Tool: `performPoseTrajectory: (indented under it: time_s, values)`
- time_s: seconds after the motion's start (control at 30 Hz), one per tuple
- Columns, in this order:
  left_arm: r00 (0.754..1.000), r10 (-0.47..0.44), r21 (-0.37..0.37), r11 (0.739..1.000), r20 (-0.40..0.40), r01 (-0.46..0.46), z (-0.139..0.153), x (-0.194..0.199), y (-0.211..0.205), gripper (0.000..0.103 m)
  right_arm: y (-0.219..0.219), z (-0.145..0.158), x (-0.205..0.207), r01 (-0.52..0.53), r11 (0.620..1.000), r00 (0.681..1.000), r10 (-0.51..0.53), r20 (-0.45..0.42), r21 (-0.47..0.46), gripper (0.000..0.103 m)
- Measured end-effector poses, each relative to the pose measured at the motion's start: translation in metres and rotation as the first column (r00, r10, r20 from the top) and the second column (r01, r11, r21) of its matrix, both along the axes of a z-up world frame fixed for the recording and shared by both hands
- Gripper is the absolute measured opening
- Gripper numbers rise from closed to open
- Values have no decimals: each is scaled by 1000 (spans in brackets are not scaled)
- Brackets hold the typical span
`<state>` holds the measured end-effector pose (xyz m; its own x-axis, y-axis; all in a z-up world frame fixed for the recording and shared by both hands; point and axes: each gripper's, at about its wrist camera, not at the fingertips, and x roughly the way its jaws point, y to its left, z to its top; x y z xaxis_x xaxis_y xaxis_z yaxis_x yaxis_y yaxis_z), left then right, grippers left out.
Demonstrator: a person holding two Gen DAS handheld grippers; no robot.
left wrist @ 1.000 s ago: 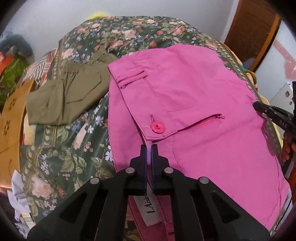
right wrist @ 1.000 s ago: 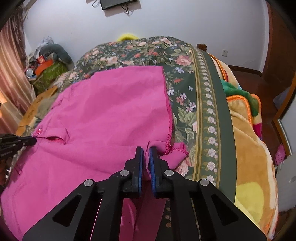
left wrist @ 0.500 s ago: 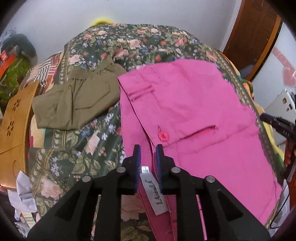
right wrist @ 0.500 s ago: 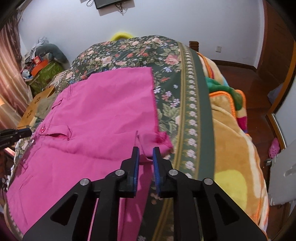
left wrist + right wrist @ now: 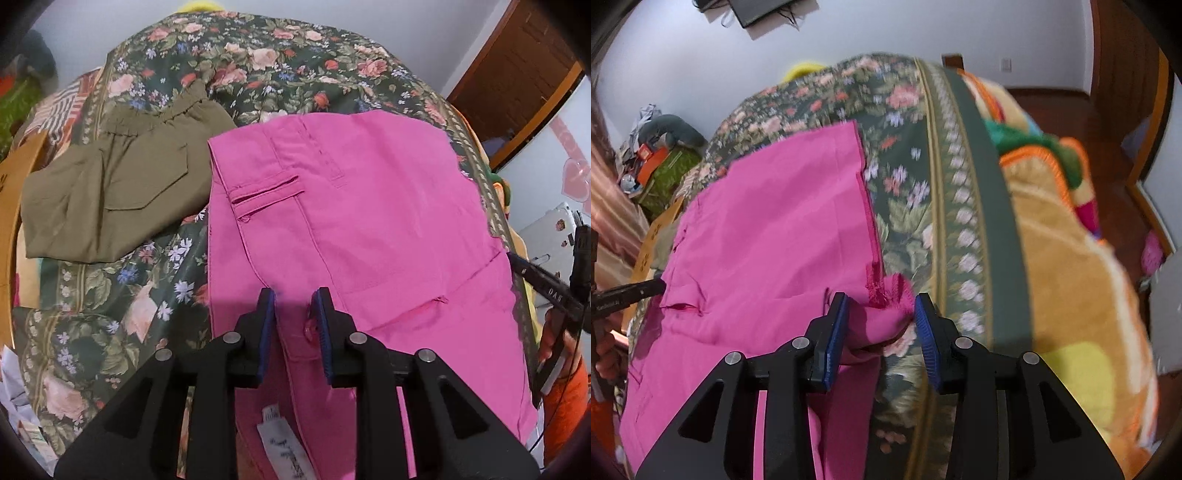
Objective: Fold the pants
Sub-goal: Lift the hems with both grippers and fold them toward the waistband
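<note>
Pink pants (image 5: 369, 221) lie folded flat on a floral bedspread (image 5: 110, 295); they also show in the right wrist view (image 5: 768, 229). My left gripper (image 5: 293, 314) is open over the waistband end, its jaws either side of the pink button (image 5: 309, 326), holding nothing. A white label (image 5: 284, 443) hangs below. My right gripper (image 5: 881, 321) is open at the frayed hem corner (image 5: 890, 295), which lies loose between the jaws. Each gripper's tip shows at the edge of the other's view.
Folded olive-green pants (image 5: 110, 192) lie left of the pink ones. An orange and yellow blanket (image 5: 1071, 277) covers the bed's right side. A wooden panel (image 5: 11, 221) stands at the left edge. Clutter (image 5: 657, 162) sits by the far wall.
Both grippers were shut on the pink fabric a second ago and have opened, letting it go. The pants have settled flat on the bed, and both grippers have moved forward over them.
</note>
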<state>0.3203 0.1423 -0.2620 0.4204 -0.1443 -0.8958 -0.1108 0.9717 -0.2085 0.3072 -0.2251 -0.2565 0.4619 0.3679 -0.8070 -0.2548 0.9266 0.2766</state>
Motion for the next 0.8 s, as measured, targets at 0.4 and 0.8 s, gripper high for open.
performPoseTrajectory:
  time_s: [0.4,0.8]
  values:
    - [996,14,217,976,83,-31,6,-1,-13,7,17,-3,-17,-94,981,992,107,68,-169,7]
    - [997,21,188,982,70,-34,10,-7,0,12,12,4,-22,-95,969,994,104,28,-228,17]
